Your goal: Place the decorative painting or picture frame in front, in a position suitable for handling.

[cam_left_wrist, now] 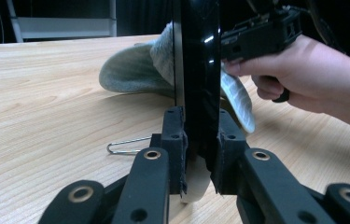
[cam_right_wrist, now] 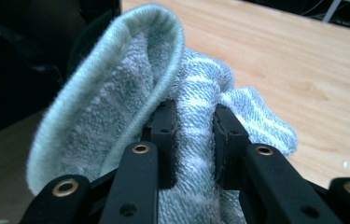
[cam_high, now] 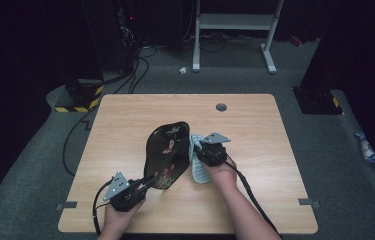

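A black lacquer tray point(cam_high: 166, 152) with a painted flower pattern stands on edge near the table's middle. My left gripper point(cam_high: 147, 181) is shut on its near rim; in the left gripper view the tray's edge point(cam_left_wrist: 200, 74) rises straight up from between the pads. A pale green striped towel point(cam_high: 197, 165) lies against the tray's right side. My right gripper point(cam_high: 198, 145) is shut on a fold of that towel point(cam_right_wrist: 196, 121) and holds it to the tray. The towel point(cam_left_wrist: 135, 70) bulges out behind the tray in the left gripper view.
The wooden table point(cam_high: 125, 120) has a round cable hole point(cam_high: 221, 107) at the back. A wire paper clip point(cam_left_wrist: 126, 145) lies on the wood beside the left jaws. Dark floor, cables and a white stand point(cam_high: 235, 22) lie beyond the table.
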`<state>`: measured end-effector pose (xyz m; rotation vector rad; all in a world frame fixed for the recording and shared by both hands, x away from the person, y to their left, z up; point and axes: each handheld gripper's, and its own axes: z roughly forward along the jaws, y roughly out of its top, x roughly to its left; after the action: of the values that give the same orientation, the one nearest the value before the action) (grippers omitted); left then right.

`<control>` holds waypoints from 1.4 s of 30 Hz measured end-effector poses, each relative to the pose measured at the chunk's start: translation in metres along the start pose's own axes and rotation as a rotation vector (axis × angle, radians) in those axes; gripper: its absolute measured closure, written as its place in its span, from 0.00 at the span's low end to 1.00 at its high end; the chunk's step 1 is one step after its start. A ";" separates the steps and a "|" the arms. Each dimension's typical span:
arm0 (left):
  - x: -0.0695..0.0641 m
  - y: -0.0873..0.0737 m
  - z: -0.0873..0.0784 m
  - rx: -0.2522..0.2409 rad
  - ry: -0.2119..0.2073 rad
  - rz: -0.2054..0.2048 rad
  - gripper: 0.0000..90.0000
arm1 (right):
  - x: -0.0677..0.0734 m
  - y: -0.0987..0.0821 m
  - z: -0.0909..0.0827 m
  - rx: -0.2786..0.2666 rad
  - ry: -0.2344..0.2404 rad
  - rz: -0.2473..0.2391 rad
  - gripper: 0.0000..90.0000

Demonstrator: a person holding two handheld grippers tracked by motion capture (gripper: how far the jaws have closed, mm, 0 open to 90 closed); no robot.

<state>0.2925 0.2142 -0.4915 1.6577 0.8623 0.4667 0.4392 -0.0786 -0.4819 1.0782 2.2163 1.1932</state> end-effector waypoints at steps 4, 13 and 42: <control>0.000 0.000 0.000 0.000 0.001 0.000 0.86 | 0.000 -0.007 0.004 0.022 0.003 0.003 0.81; 0.000 0.000 0.000 0.000 0.000 0.001 0.86 | 0.003 -0.022 0.011 0.069 0.012 0.005 0.81; 0.002 -0.001 0.000 -0.007 -0.011 -0.008 0.87 | 0.005 -0.023 0.009 0.076 0.007 0.010 0.81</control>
<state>0.2936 0.2154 -0.4927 1.6481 0.8578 0.4549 0.4320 -0.0780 -0.5059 1.1176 2.2806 1.1261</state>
